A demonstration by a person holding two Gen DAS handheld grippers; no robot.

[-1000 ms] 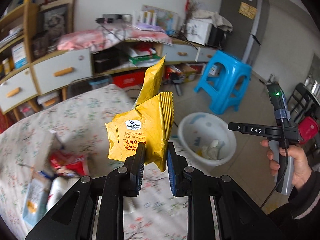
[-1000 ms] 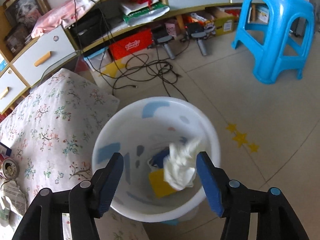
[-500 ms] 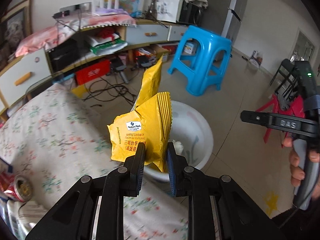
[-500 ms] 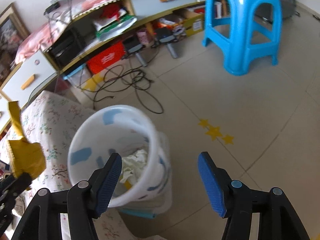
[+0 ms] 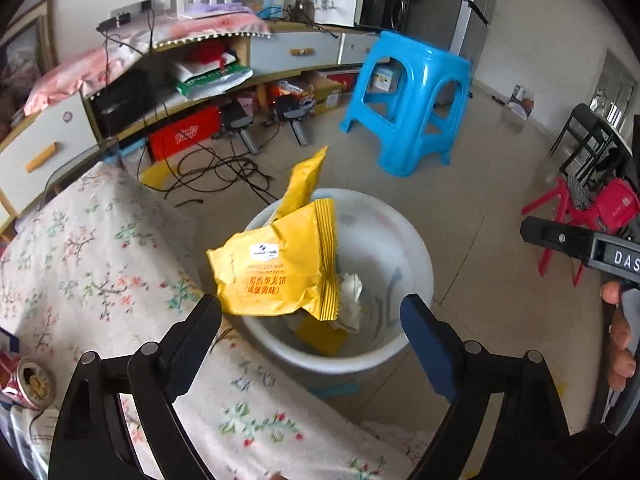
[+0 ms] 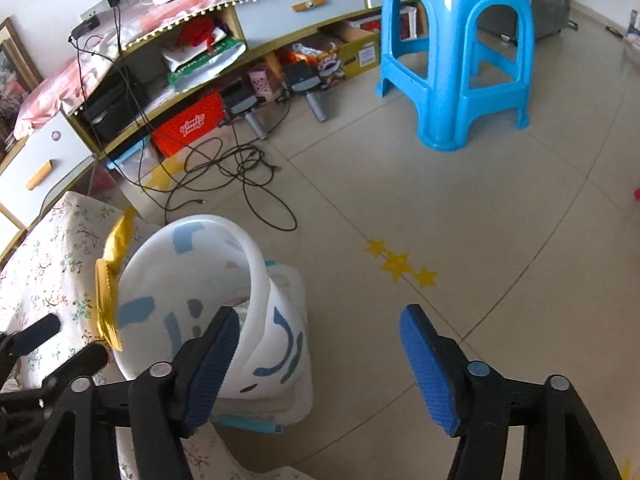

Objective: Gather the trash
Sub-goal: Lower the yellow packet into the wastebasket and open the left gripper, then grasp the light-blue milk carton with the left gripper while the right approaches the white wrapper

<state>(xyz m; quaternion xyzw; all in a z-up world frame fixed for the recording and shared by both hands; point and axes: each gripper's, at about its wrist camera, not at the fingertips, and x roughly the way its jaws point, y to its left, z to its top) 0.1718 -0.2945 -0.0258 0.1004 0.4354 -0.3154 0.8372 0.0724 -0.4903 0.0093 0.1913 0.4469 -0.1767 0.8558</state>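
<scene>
A yellow snack wrapper [image 5: 276, 276] hangs loose in the air over the white trash bin [image 5: 416, 264], just ahead of my left gripper [image 5: 310, 320], which is open with nothing between its fingers. The bin holds crumpled white paper [image 5: 350, 294] and a yellow scrap. In the right wrist view the wrapper [image 6: 108, 284] shows edge-on at the bin's [image 6: 264, 308] left rim. My right gripper [image 6: 318, 344] is open and empty, above the floor to the right of the bin.
A table with a floral cloth [image 5: 100, 264] lies left of the bin, with a can [image 5: 30, 380] at its left edge. A blue stool [image 5: 408, 100] stands beyond. Cables [image 6: 236, 176] lie on the floor by a low shelf unit [image 6: 180, 60].
My left gripper has opened and let go of the yellow wrapper, which now drops over the bin. My right gripper has drawn further right, away from the bin.
</scene>
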